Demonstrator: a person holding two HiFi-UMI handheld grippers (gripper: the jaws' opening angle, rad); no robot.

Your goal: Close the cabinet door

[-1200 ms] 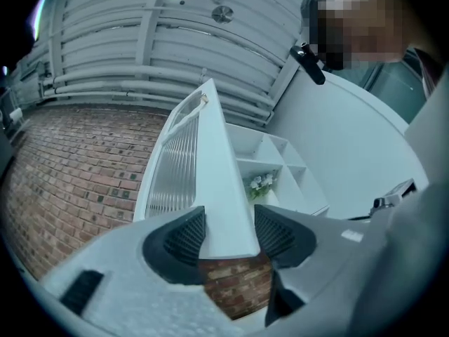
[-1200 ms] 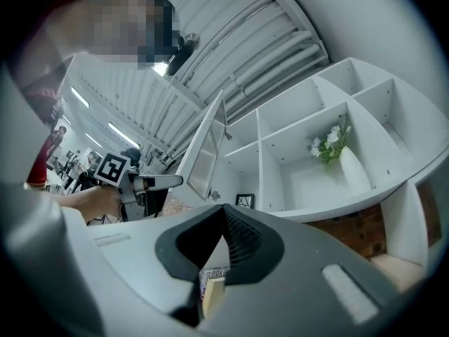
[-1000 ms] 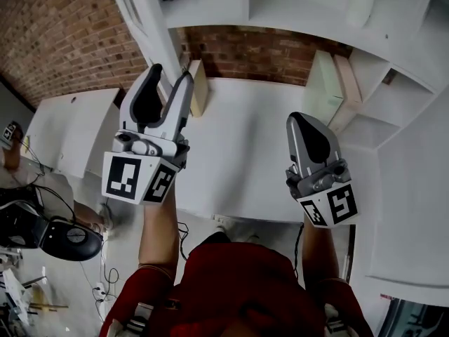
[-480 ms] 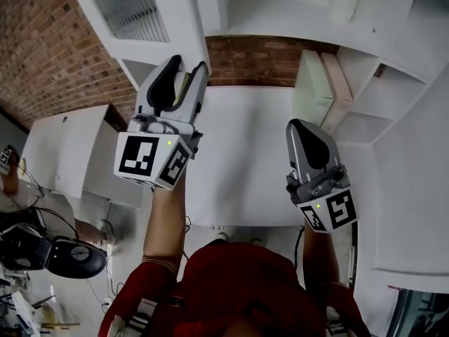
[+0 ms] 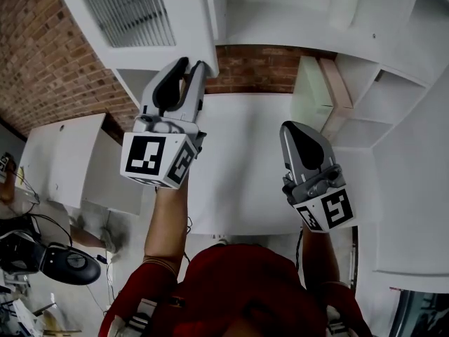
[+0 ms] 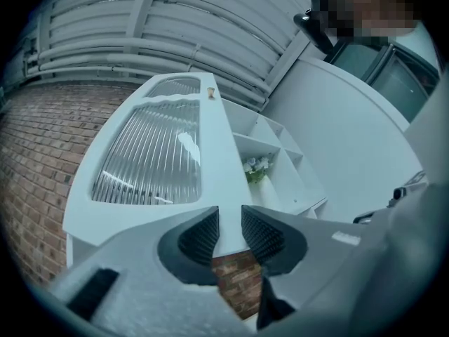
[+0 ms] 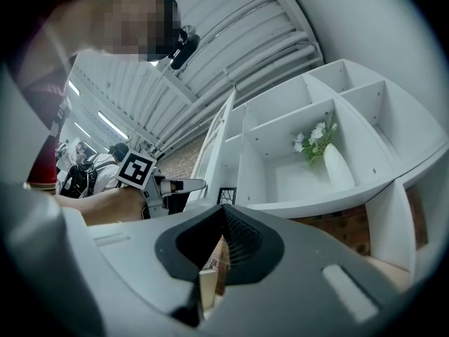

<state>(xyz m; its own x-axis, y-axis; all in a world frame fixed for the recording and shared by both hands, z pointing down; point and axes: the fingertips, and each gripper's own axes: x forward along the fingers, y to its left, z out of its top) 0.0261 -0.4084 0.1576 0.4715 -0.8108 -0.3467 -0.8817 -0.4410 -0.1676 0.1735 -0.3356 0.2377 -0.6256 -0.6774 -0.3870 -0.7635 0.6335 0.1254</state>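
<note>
The white cabinet door [image 5: 140, 20] with a ribbed glass panel [image 6: 151, 156] stands swung open at the upper left. My left gripper [image 5: 194, 65] is raised to its lower corner. In the left gripper view its jaws are closing, and the door's white edge [image 6: 214, 128] runs down between the dark pads [image 6: 200, 237] of the left gripper [image 6: 230, 230]. My right gripper [image 5: 298, 128] hangs lower over the white counter [image 5: 245, 153], shut with nothing in it. The right gripper view shows its own shut tips [image 7: 223, 213], the door [image 7: 214, 142] edge-on and the left gripper [image 7: 172, 186].
Open white shelf cubbies [image 7: 316, 132] hold a white vase with flowers [image 7: 335, 166]. Upright books [image 5: 330, 83] and a brick wall [image 5: 259, 65] sit behind the counter. A small framed picture [image 7: 226, 195] leans below the shelf. A black stool [image 5: 63, 262] is at lower left.
My left gripper has gone forward and up to the door's lower corner and its jaws have narrowed round the door edge. The right gripper has drifted slightly.
</note>
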